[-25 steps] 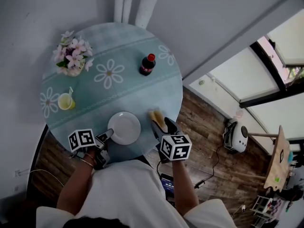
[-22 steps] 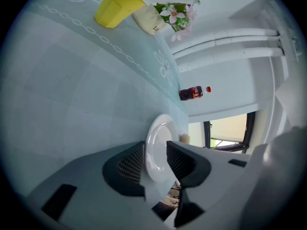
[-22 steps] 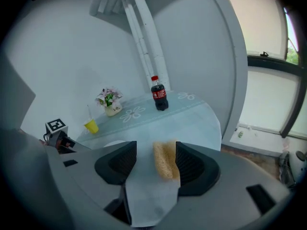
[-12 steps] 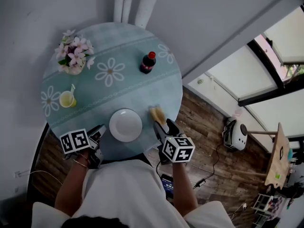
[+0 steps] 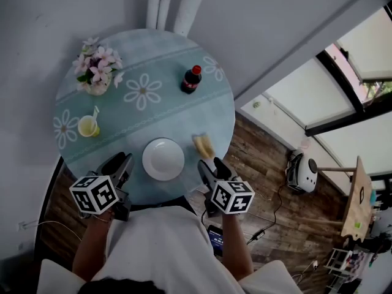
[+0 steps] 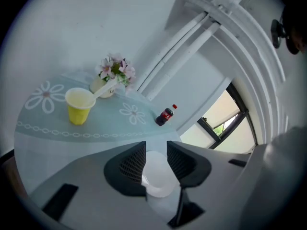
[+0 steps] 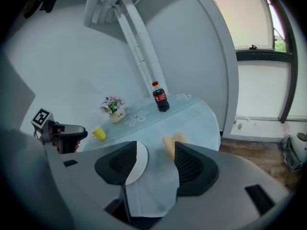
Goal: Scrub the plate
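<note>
The white plate [image 5: 163,159] lies flat near the front edge of the round blue table [image 5: 159,112]. A yellow sponge [image 5: 204,146] rests just right of it. My left gripper [image 5: 121,163] hangs open at the table's front-left edge, apart from the plate. Through its jaws the plate [image 6: 156,178] shows ahead, with nothing between the pads. My right gripper [image 5: 211,166] is open too, just short of the sponge. From the right gripper [image 7: 156,157] I see the plate [image 7: 135,164] behind its left jaw and the sponge [image 7: 172,143] ahead.
A cola bottle [image 5: 191,79] stands at the table's far side. A vase of pink flowers [image 5: 96,72] and a yellow cup [image 5: 88,126] stand at the left. White pipes [image 5: 174,5] run up the wall behind. Wooden floor with cables and a white appliance [image 5: 303,173] lies to the right.
My left gripper has come off the plate's rim and drawn back to the left and towards me. The right gripper has pulled back a little from the sponge. The plate stays put.
</note>
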